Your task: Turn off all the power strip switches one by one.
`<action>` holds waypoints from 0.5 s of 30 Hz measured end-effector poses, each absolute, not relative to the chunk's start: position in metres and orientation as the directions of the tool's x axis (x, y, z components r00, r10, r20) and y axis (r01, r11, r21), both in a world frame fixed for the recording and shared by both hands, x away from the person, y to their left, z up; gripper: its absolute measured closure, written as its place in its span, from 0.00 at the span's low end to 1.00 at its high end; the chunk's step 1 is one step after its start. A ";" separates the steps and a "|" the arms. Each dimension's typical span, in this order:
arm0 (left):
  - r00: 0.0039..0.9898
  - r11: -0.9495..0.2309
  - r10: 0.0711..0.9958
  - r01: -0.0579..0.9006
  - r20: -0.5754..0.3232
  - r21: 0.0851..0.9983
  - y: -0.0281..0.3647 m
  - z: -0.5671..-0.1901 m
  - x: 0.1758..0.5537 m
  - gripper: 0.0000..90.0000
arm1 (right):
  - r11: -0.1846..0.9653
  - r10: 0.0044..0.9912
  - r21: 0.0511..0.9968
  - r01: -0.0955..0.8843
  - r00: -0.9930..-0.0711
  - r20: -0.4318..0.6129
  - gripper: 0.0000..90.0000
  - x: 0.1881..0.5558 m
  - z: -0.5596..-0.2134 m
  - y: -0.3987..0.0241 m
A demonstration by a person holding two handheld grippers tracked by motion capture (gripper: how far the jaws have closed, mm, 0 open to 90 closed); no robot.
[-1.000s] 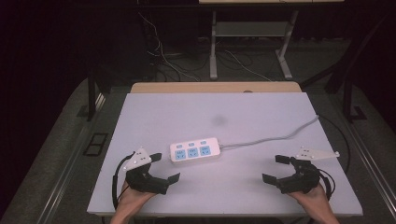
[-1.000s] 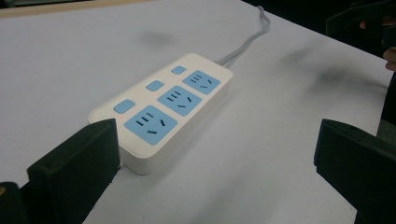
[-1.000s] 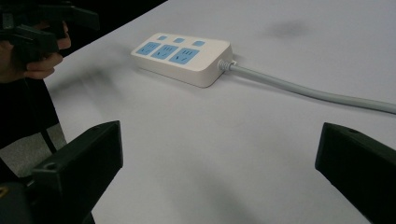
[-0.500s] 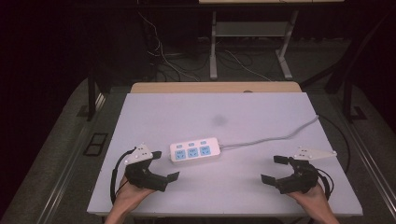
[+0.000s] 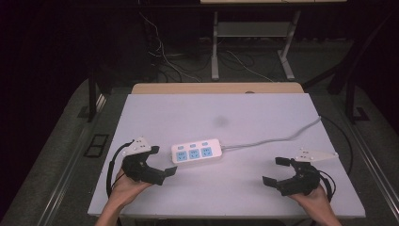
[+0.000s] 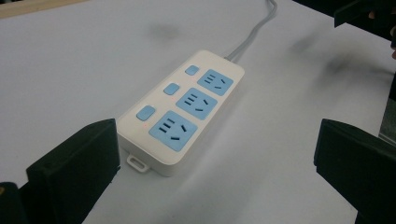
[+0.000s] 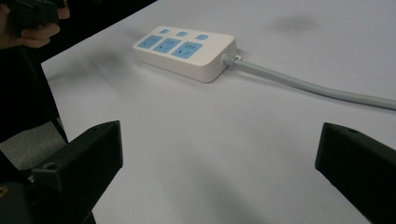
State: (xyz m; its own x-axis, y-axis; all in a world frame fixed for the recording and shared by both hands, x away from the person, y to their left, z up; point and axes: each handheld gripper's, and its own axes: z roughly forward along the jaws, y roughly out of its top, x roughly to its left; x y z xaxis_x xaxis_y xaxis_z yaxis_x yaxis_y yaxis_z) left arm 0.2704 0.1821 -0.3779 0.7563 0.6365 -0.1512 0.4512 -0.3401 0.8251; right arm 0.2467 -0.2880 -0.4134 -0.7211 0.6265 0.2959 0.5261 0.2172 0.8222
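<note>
A white power strip (image 5: 196,151) with three blue sockets and three blue switches lies flat on the white table (image 5: 244,117). Its grey cable (image 5: 277,139) runs off to the right edge. My left gripper (image 5: 163,160) is open just left of the strip's near end, touching nothing. In the left gripper view the strip (image 6: 187,112) lies close ahead, between the spread jaws of my left gripper (image 6: 215,156). My right gripper (image 5: 274,170) is open near the front right of the table, well apart from the strip. From the right gripper view, the strip (image 7: 184,49) and cable (image 7: 317,88) lie beyond my right gripper (image 7: 219,156).
A wooden board (image 5: 216,88) borders the table's far edge. Behind it stand desk legs (image 5: 215,47) and loose cables (image 5: 160,56) on the dark floor. A faint dark smudge (image 5: 220,121) marks the tabletop.
My left gripper has moved slightly forward and right, closer to the power strip's near end. The right gripper has barely moved.
</note>
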 end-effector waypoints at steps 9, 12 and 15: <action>0.761 -0.361 0.630 0.463 -0.154 0.809 0.180 -0.374 0.284 0.00 | 0.219 0.626 0.821 0.527 -0.721 0.296 0.01 0.246 -0.413 -0.288; 0.764 -0.372 0.628 0.462 -0.148 0.805 0.179 -0.371 0.289 0.00 | 0.219 0.626 0.822 0.526 -0.722 0.295 0.01 0.246 -0.413 -0.288; 0.768 -0.380 0.624 0.463 -0.147 0.801 0.177 -0.367 0.294 0.00 | 0.221 0.626 0.821 0.526 -0.722 0.294 0.01 0.245 -0.414 -0.288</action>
